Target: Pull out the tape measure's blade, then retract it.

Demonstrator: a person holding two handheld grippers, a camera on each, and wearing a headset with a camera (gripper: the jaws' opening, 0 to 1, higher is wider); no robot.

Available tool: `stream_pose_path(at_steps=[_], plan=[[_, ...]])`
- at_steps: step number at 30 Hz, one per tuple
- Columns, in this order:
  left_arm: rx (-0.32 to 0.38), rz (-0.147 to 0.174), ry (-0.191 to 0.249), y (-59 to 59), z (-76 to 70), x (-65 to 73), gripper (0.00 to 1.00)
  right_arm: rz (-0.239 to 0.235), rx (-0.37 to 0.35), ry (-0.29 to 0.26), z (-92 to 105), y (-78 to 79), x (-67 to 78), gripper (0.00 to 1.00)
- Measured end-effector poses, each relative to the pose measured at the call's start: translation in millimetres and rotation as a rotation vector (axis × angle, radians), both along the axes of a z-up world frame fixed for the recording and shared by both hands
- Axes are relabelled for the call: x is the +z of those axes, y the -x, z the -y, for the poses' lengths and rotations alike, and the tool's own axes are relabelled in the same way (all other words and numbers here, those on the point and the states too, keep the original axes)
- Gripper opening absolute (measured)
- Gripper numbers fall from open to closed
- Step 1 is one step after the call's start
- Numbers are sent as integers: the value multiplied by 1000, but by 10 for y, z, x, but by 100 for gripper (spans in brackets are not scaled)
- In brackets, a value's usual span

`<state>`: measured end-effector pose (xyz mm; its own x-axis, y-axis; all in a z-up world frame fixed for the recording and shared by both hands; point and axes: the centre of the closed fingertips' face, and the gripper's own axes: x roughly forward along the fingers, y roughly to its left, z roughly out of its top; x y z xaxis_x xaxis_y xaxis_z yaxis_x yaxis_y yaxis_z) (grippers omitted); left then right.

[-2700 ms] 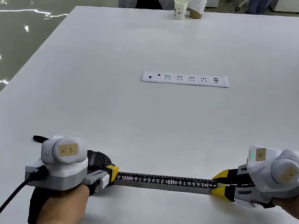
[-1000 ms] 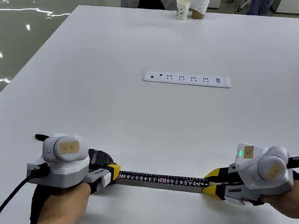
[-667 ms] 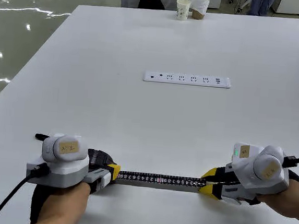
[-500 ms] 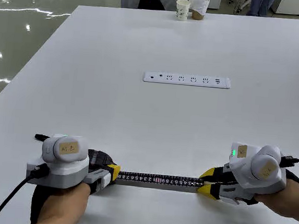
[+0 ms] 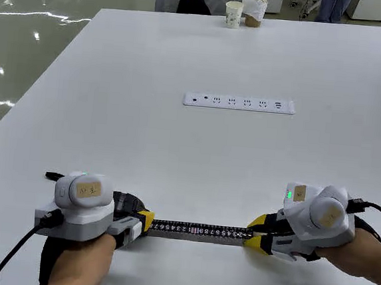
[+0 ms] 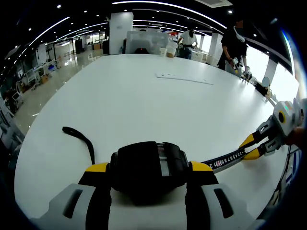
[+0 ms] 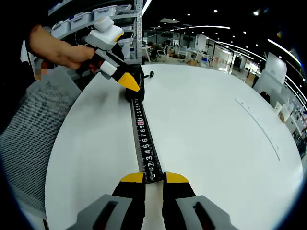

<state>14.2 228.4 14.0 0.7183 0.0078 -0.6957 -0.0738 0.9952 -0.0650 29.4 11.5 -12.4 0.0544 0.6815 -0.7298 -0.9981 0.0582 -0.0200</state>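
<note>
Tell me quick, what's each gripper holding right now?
Left gripper: shut on the tape measure.
Right gripper: shut on the blade, near its end.

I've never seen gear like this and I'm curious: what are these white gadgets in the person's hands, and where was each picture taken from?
A person holds two grabbing tools over a white table. One picture comes from a headset camera; the round ones from a camera on each tool. The left claw grips a black tape measure case; the right claw pinches the end of its blade, stretched between them. A power strip and a paper cup sit farther back.
</note>
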Motion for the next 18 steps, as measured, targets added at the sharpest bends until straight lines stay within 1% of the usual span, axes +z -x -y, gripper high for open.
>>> stream_pose_path(at_steps=[8, 18], plan=[[2, 1, 3, 3, -2, 3, 57, -4, 5, -3, -71, 4, -3, 9], [3, 0, 7, 8, 0, 2, 57, -13, 15, -19, -217, 29, 2, 9]])
